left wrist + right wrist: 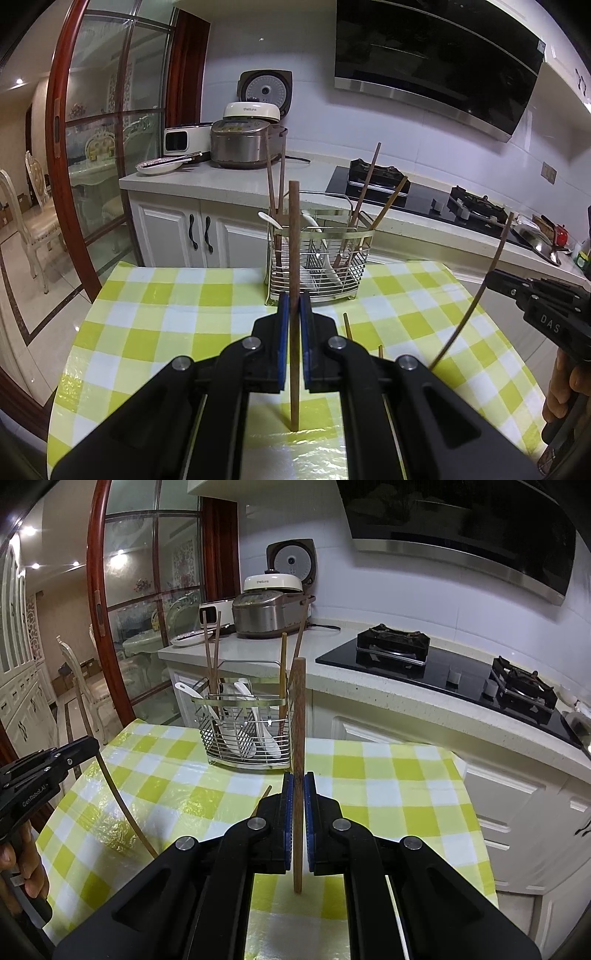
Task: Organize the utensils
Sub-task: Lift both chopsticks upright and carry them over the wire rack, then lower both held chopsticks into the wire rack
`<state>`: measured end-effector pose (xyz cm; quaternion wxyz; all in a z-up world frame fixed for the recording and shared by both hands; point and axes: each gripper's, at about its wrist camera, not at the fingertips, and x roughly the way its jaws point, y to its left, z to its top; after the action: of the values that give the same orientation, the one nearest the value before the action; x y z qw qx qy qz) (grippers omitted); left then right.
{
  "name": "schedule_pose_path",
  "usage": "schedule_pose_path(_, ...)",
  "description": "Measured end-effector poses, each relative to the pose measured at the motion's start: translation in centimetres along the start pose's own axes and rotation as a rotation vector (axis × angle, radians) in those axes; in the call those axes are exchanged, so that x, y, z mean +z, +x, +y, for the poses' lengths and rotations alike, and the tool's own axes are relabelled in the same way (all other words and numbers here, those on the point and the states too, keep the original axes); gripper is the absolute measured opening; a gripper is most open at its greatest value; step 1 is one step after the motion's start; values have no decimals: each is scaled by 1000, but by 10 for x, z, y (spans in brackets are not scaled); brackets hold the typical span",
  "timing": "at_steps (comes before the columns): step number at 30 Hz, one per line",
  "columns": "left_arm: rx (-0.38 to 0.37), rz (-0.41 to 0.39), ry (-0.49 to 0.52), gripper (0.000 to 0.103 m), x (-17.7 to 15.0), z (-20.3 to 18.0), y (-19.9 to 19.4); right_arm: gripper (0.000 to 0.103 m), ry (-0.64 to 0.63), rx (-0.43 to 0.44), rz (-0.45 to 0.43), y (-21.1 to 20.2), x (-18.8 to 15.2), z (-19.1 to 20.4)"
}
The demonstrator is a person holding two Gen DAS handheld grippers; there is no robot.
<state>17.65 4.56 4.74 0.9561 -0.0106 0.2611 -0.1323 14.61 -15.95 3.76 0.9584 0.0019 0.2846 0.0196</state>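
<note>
Pinching one dark brown chopstick [294,258] upright, the left gripper [294,306] mirrors the right gripper [298,786], clamped on another chopstick [298,720]; both lower tips hide behind gripper bodies.

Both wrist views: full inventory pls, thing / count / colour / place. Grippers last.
Wire utensil caddy: 1, silver, far end of table.
Chopsticks in caddy: several, brown, upright or leaning.
Spoons in caddy: several, white, exact count unclear.
Loose chopsticks: 2 partly visible, tan, on the table behind left gripper.
Tablecloth: 1, yellow-white check.
Rice cooker: 1, brown-metallic, lid open, counter.
Plate: 1, white, counter edge.
Gas hob: 1, black, two burners.
Range hood: 1, black.
Left gripper: shut on held chopstick, dark brown, upright.
Right gripper: shut on second chopstick, brown, upright.
</note>
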Motion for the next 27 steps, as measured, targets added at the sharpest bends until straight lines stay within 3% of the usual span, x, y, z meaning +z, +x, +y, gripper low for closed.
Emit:
schedule_pose_path(15,-26,-9,4,6,20,-2,2,7,-19,31,-19,1,22,8)
schedule_pose_path(27,-62,-65,31,6,78,-7,7,7,-62,111,-72,2,93,30)
